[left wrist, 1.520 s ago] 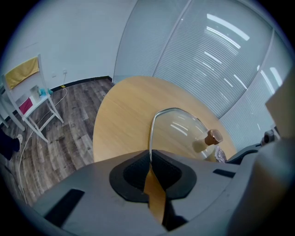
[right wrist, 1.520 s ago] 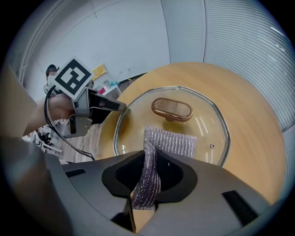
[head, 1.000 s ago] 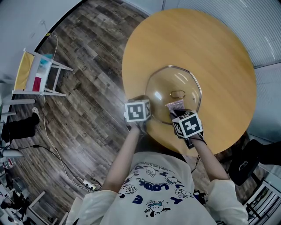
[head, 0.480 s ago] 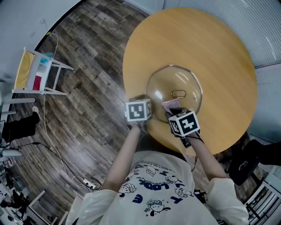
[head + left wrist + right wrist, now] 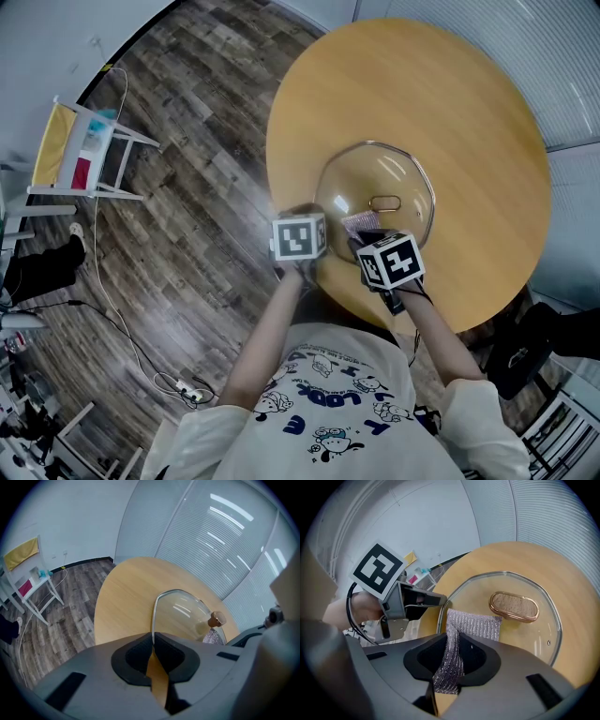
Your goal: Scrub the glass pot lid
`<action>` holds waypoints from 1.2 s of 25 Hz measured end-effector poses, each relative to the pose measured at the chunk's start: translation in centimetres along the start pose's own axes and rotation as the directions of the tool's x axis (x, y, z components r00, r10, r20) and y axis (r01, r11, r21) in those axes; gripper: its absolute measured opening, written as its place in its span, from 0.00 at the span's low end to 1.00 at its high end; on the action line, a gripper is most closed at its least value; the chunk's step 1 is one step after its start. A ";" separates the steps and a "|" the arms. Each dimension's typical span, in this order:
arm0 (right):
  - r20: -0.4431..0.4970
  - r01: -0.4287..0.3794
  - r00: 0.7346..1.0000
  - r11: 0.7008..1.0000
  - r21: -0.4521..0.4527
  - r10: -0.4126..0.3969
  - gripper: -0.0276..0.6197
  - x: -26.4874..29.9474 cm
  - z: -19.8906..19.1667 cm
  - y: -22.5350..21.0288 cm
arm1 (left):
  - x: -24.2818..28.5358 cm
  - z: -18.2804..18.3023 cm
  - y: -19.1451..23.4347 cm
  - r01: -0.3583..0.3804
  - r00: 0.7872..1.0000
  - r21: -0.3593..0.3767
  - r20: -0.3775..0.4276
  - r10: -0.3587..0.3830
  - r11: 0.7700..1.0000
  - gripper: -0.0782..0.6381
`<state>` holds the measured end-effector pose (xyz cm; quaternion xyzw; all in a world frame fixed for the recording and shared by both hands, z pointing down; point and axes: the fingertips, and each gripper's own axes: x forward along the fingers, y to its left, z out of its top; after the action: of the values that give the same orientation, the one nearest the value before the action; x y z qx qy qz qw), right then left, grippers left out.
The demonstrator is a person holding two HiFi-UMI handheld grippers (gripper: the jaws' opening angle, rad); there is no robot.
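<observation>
The glass pot lid [image 5: 375,194] [image 5: 506,616] with its steel rim and oval wood-coloured handle [image 5: 513,606] lies dome-up on the round wooden table [image 5: 441,84]. My left gripper [image 5: 309,255] [image 5: 152,641] is shut on the lid's near-left rim [image 5: 153,616]. My right gripper [image 5: 367,234] [image 5: 452,651] is shut on a silvery mesh scrub cloth [image 5: 472,625] [image 5: 359,223], whose free end lies flat on the glass just near the handle. In the left gripper view the handle [image 5: 216,618] and cloth [image 5: 212,637] show through the lid.
A small white rack with yellow and red cloth [image 5: 75,155] stands on the wood-plank floor [image 5: 187,141] at the left, with a cable [image 5: 122,328] trailing nearby. A dark bag [image 5: 525,347] sits at the lower right. A blinds-covered wall [image 5: 220,536] lies beyond the table.
My right gripper and the scrub cloth have slid a little left across the near side of the lid. The left gripper keeps its hold on the rim.
</observation>
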<state>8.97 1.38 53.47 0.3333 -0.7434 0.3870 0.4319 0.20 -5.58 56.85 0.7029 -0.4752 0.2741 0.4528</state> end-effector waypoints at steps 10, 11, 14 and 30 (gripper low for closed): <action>0.009 -0.033 0.999 0.999 0.004 0.033 0.17 0.8 0.9 1.1 | 0.0 -0.1 0.0 -0.001 1.000 -0.004 0.006 0.001 1.000 0.15; 0.011 -0.036 0.999 0.999 0.007 0.036 0.17 0.8 1.0 1.1 | 0.0 -0.1 0.0 -0.001 1.000 -0.004 0.006 0.001 1.000 0.15; 0.016 -0.042 0.999 0.999 0.013 0.042 0.17 1.0 1.2 1.2 | 0.1 -0.1 -0.1 -0.002 1.000 -0.007 0.006 0.002 1.000 0.15; 0.063 -0.077 0.995 0.996 0.047 0.074 0.18 1.6 3.8 1.7 | -0.1 -0.1 -0.1 -0.012 1.000 -0.010 0.011 0.012 1.000 0.15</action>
<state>5.42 -1.32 53.22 0.3271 -0.7585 0.4111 0.3856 0.24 -5.40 56.82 0.6990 -0.4833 0.2708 0.4521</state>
